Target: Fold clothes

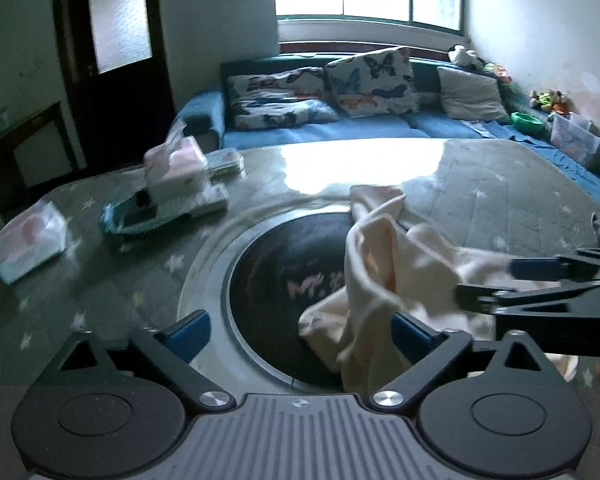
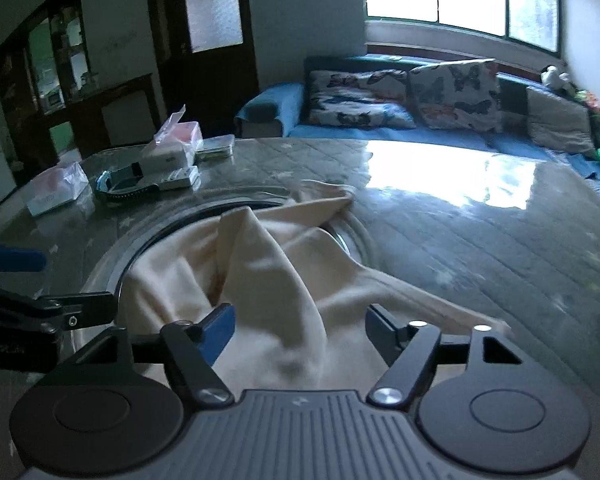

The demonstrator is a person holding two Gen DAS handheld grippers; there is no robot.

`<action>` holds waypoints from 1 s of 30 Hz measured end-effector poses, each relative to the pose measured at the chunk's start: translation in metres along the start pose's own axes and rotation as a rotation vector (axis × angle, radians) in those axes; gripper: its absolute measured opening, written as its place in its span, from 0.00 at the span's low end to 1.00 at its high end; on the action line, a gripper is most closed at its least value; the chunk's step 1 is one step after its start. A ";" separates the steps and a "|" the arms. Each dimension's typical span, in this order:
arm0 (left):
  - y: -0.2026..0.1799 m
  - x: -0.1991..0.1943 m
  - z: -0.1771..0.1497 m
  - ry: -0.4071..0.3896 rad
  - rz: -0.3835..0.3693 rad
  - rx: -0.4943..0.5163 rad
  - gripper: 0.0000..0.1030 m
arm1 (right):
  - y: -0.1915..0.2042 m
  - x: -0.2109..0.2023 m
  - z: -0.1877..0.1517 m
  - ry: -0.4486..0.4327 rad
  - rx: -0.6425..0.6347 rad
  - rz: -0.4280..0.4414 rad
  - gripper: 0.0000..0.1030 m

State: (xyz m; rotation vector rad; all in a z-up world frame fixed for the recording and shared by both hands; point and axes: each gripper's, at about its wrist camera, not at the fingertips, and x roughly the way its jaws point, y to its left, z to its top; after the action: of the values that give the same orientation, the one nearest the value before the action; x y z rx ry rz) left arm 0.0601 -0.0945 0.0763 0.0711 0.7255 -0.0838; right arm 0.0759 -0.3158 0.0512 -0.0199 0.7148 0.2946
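A cream garment (image 1: 384, 280) lies crumpled on the table, partly over a dark round inset (image 1: 276, 280). In the right wrist view the garment (image 2: 268, 280) fills the middle, bunched into folds. My left gripper (image 1: 300, 332) is open, low over the table, with the cloth's lower edge by its right finger. My right gripper (image 2: 300, 332) is open, its fingers on either side of the cloth, just above it. The right gripper also shows at the right edge of the left wrist view (image 1: 500, 280). The left gripper shows at the left edge of the right wrist view (image 2: 40, 280).
The table (image 1: 500, 192) has a grey quilted cover with stars under glass. Tissue packs (image 1: 28, 240), a box (image 1: 176, 168) and a brush (image 1: 140, 216) sit at its far left. A blue sofa (image 1: 340, 128) with butterfly cushions stands behind, under a bright window.
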 end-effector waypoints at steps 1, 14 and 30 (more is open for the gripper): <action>0.001 0.004 0.005 0.003 -0.009 0.001 0.90 | 0.000 0.007 0.005 0.006 -0.002 0.004 0.68; -0.007 0.055 0.027 0.061 -0.105 0.030 0.68 | -0.008 0.054 0.015 0.075 0.010 0.087 0.15; -0.001 0.056 0.017 0.068 -0.151 0.030 0.03 | -0.058 -0.035 -0.001 -0.070 0.065 -0.056 0.07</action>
State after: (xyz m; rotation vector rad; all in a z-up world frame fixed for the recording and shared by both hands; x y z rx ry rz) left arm 0.1127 -0.0998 0.0520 0.0479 0.7967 -0.2370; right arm 0.0656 -0.3803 0.0685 0.0320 0.6527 0.2171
